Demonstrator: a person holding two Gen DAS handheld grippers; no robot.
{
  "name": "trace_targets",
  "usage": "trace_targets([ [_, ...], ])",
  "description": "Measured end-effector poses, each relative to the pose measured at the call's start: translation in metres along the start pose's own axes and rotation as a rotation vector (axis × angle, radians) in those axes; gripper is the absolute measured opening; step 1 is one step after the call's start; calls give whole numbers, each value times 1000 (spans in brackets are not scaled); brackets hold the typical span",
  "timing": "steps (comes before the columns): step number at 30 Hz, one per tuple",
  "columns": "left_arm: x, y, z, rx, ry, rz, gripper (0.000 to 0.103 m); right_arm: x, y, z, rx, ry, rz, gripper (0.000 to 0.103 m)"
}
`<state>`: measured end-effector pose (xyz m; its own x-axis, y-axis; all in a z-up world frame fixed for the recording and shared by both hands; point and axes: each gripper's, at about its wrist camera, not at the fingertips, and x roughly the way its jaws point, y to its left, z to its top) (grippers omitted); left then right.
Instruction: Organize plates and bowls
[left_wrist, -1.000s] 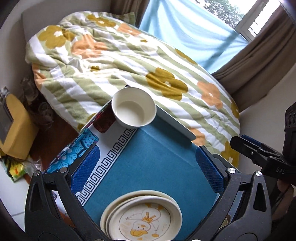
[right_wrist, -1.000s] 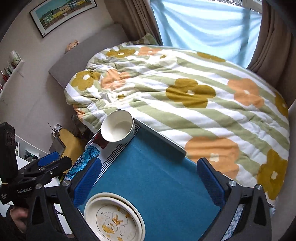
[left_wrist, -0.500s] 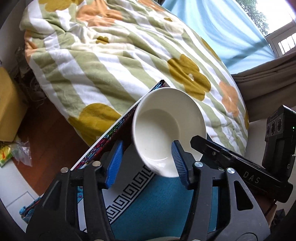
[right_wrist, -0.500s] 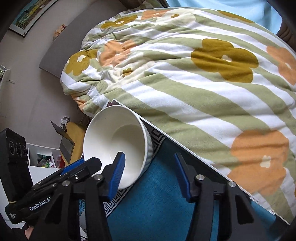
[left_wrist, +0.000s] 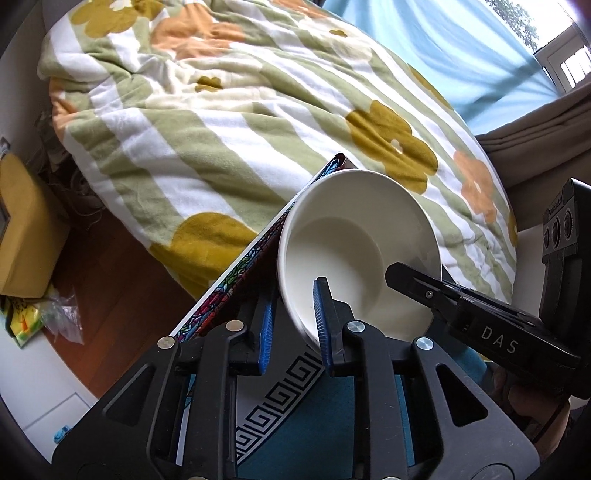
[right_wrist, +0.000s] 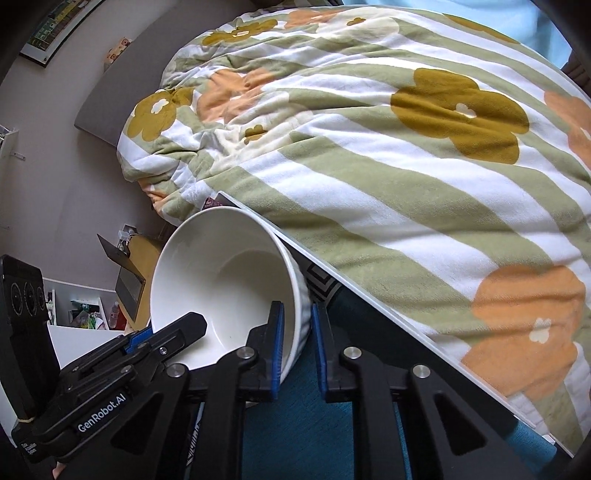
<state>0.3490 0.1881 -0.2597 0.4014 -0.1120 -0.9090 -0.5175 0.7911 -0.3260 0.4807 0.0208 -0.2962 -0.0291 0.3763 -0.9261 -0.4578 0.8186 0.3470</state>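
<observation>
Bedside table (left_wrist: 295, 439), teal mat, far corner: white bowl (left_wrist: 354, 254), tilted. Left gripper (left_wrist: 293, 325), right gripper (right_wrist: 297, 345) both clamp near rim. Lift level, equal squeeze, avoid slip.

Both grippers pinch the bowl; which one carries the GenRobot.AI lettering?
The left gripper; the right gripper reads DAS instead. Each is shut on the bowl rim.
</observation>
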Motion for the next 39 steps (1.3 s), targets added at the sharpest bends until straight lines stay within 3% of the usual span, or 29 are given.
trace_targets([
  [10,-19,-13,-7,77,-45,22,18,-14,3,-7,8,-45,3,14],
  [19,-89,-50,-44,167,-145,-19,18,-82,11,-50,22,-159,11,14],
  [28,-159,-107,-151,264,-183,-79,18,-183,4,-163,72,-278,-41,14],
  [39,-178,-175,-304,391,-62,-179,18,-268,-39,-321,198,-336,-177,14],
])
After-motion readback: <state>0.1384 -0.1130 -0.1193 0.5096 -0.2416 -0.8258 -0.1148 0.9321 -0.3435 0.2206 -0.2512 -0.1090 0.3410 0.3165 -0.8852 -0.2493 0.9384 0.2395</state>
